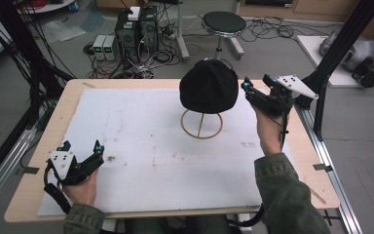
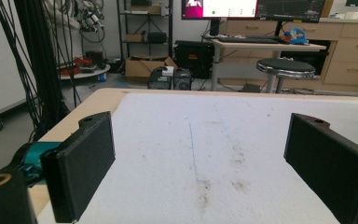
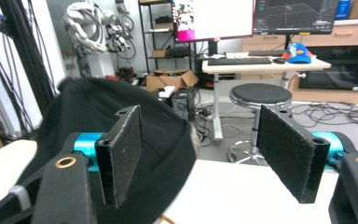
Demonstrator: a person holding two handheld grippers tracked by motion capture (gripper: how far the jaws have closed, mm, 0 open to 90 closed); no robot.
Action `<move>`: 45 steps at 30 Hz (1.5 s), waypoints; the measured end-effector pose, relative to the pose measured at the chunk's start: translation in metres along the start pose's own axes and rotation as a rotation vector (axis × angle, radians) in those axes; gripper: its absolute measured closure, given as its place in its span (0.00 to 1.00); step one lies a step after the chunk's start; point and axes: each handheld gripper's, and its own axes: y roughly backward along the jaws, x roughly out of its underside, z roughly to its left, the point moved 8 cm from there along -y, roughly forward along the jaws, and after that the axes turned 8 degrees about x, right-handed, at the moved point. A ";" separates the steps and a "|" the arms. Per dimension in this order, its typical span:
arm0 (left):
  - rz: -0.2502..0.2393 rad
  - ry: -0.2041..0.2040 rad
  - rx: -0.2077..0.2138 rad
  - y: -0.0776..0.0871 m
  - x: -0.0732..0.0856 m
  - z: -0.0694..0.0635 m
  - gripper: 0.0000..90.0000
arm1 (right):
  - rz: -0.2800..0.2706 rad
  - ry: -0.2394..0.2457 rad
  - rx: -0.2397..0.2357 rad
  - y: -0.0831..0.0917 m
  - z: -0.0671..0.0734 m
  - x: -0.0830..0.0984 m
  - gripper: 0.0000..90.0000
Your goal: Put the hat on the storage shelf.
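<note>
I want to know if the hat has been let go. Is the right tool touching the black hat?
Cannot tell. In the high view the right tool sits at the black hat edge; in the right gripper view one pad overlaps it, with no plain gap or contact.

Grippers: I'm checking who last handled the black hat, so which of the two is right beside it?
The right gripper, raised at the black hat on its wire stand. The left gripper rests low at the table's near-left corner.

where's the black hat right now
In the high view the black hat sits on a wooden stand at the table's far side, right of centre, just left of the right gripper, whose open jaws hold nothing.
</note>
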 end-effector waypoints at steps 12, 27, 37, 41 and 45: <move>-0.011 0.029 -0.006 -0.001 -0.001 0.002 0.10 | -0.024 0.016 0.056 0.027 -0.030 0.010 0.34; -0.010 0.039 -0.006 0.000 -0.001 0.003 0.10 | -0.078 0.025 0.160 0.050 -0.054 0.041 0.29; -0.008 0.061 -0.004 0.000 0.000 0.005 0.10 | -0.057 0.013 0.178 0.060 -0.062 0.075 0.28; -0.007 0.059 -0.004 0.000 0.001 0.004 0.10 | -0.051 0.030 0.211 0.066 -0.064 0.093 0.26; -0.008 0.061 -0.006 0.000 0.001 0.005 0.10 | -0.019 0.039 0.222 0.066 -0.066 0.115 0.25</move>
